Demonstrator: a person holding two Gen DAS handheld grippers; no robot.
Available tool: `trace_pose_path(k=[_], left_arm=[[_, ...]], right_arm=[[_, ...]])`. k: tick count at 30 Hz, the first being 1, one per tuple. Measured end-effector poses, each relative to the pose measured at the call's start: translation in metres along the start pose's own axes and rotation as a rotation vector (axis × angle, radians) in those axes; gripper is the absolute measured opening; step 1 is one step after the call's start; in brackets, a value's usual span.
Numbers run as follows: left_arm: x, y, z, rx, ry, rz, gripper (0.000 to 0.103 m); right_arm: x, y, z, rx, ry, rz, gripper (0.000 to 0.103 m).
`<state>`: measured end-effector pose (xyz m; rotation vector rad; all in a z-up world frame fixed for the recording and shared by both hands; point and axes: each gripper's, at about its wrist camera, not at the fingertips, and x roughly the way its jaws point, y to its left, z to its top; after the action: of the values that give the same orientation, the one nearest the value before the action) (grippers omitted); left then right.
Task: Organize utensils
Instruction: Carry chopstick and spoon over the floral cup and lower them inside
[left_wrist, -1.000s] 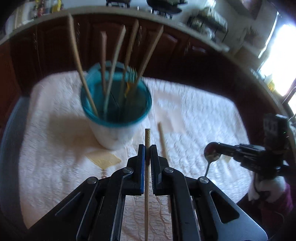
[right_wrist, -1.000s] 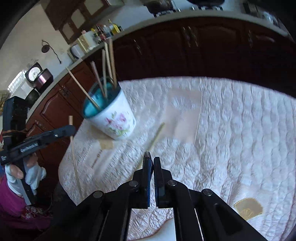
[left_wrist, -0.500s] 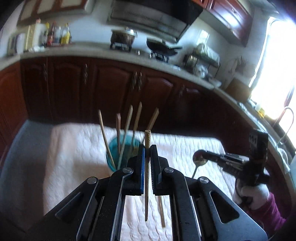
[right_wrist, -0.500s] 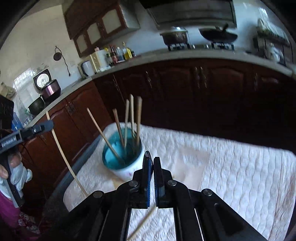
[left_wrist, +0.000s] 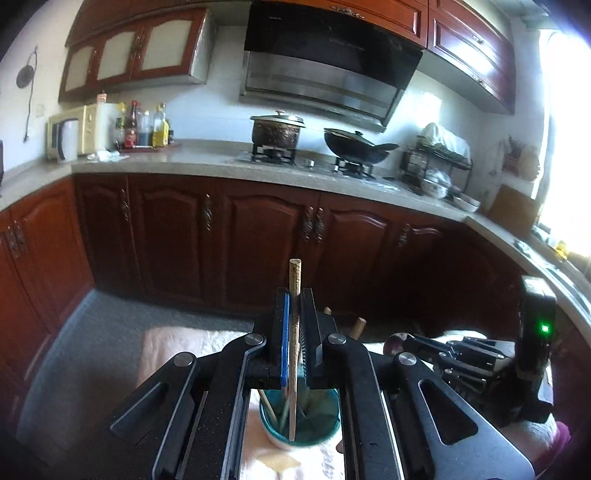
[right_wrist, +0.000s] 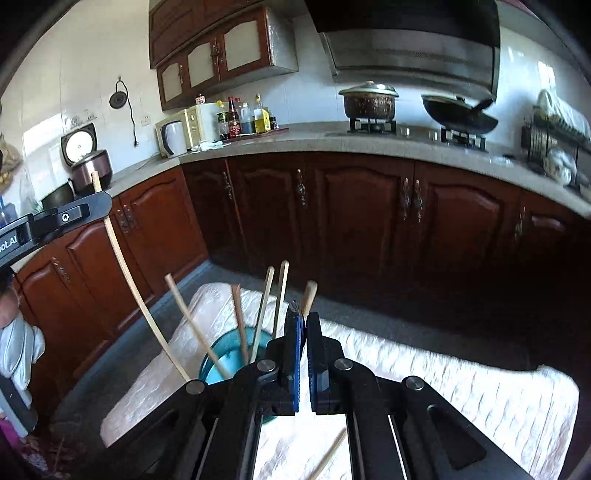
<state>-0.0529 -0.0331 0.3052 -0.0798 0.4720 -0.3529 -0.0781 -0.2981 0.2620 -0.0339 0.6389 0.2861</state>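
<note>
My left gripper (left_wrist: 294, 295) is shut on a wooden chopstick (left_wrist: 295, 273) that stands upright, its lower end hanging over the teal-lined cup (left_wrist: 317, 435). In the right wrist view the same left gripper (right_wrist: 99, 201) holds that chopstick (right_wrist: 125, 273) up at the left of the cup (right_wrist: 218, 358), which has several chopsticks (right_wrist: 258, 325) leaning in it. My right gripper (right_wrist: 302, 317) is shut on a metal spoon; its bowl (left_wrist: 392, 341) shows at the right gripper's (left_wrist: 406, 343) tip. It hovers just right of the cup.
A quilted white cloth (right_wrist: 443, 387) covers the table, with one loose chopstick (right_wrist: 328, 458) lying near me. Dark wooden cabinets (left_wrist: 258, 236) and a counter with a pot (left_wrist: 277, 129) and wok stand beyond a strip of grey floor. A gloved hand (right_wrist: 18, 350) is at the left.
Both grippers have risen and tipped upward, so the cup has dropped low in both views. The left chopstick now hangs over the cup. The right gripper has come closer to the cup.
</note>
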Motion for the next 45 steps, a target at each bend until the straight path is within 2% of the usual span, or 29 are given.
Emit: trace_pose_path(k=[7, 13, 20, 31, 38, 42, 45], left_arm=[[0.034, -0.002, -0.009, 0.023, -0.003, 0.056, 0.004], [0.059, -0.003, -0.023, 0.026, 0.011, 0.077, 0.004], [0.074, -0.009, -0.042, 0.046, 0.043, 0.080, 0.004], [0.083, -0.005, -0.068, 0.026, 0.111, 0.085, 0.004], [0.086, -0.002, -0.079, 0.020, 0.132, 0.101, 0.004], [0.085, 0.000, -0.079, 0.009, 0.135, 0.097, 0.004], [0.083, 0.001, -0.079, 0.006, 0.137, 0.094, 0.004]], right_arm=[[0.032, 0.012, 0.012, -0.075, -0.011, -0.079, 0.003], [0.055, 0.029, 0.008, -0.188, -0.018, -0.157, 0.003], [0.073, 0.038, -0.005, -0.243, 0.014, -0.163, 0.003], [0.093, 0.040, -0.030, -0.227, 0.102, -0.097, 0.004], [0.088, 0.038, -0.033, -0.183, 0.111, -0.045, 0.005], [0.086, 0.028, -0.035, -0.097, 0.127, 0.029, 0.006], [0.084, 0.025, -0.038, -0.065, 0.133, 0.053, 0.007]])
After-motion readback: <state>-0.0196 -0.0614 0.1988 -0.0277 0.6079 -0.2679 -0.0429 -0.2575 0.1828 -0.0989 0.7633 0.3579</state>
